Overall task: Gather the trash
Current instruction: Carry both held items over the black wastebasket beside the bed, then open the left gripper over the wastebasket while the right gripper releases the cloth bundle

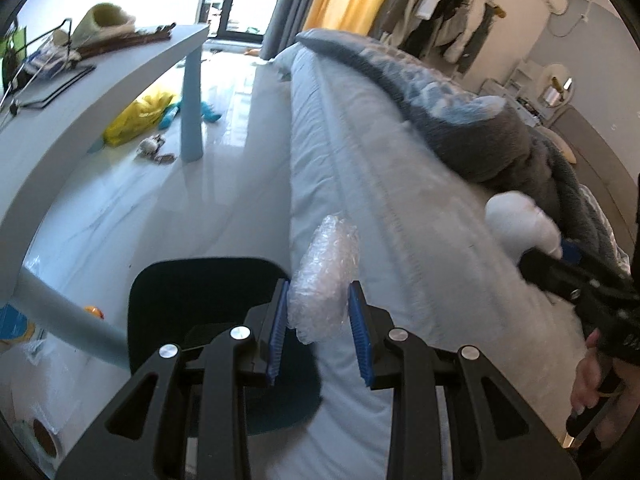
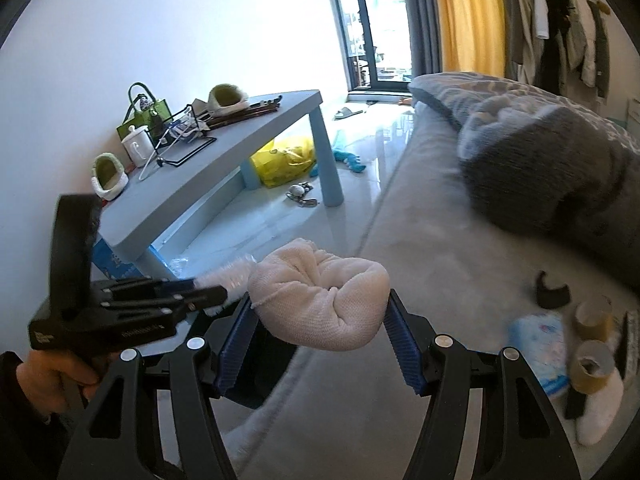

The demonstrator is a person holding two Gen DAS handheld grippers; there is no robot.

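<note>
Left gripper (image 1: 319,322): a crumpled wad of bubble wrap (image 1: 324,276) is clamped between the blue pads (image 1: 279,334), held up over the near edge of the bed (image 1: 360,168). A dark chair seat (image 1: 192,292) is seen directly below and to the left of the wad.

Right gripper (image 2: 318,334): a rolled white sock (image 2: 320,296) is pinched between its blue pads (image 2: 404,346), also held above the bed edge. In the left view the same sock (image 1: 520,224) is seen at the tip of the right gripper (image 1: 560,276), farther along the bed than the bubble wrap. In the right view the left gripper (image 2: 224,292) is seen just left of the sock, with the bubble wrap (image 2: 230,276) at its tip.

On the bed: a grey blanket (image 2: 552,152) is heaped toward the far side. Nearer, to the right of the sock, a small dark curved object (image 2: 552,292), a blue-and-white packet (image 2: 540,344), two rolls of brown tape (image 2: 592,364) and a white object (image 2: 600,412) are scattered.

Left of the bed, across the glossy floor: a light blue table (image 2: 224,168) is noted, cluttered on top. Under it a yellow plastic bag (image 2: 284,160) is lying; beside its leg, a small grey item (image 2: 298,192) and a teal toy (image 2: 352,160).
</note>
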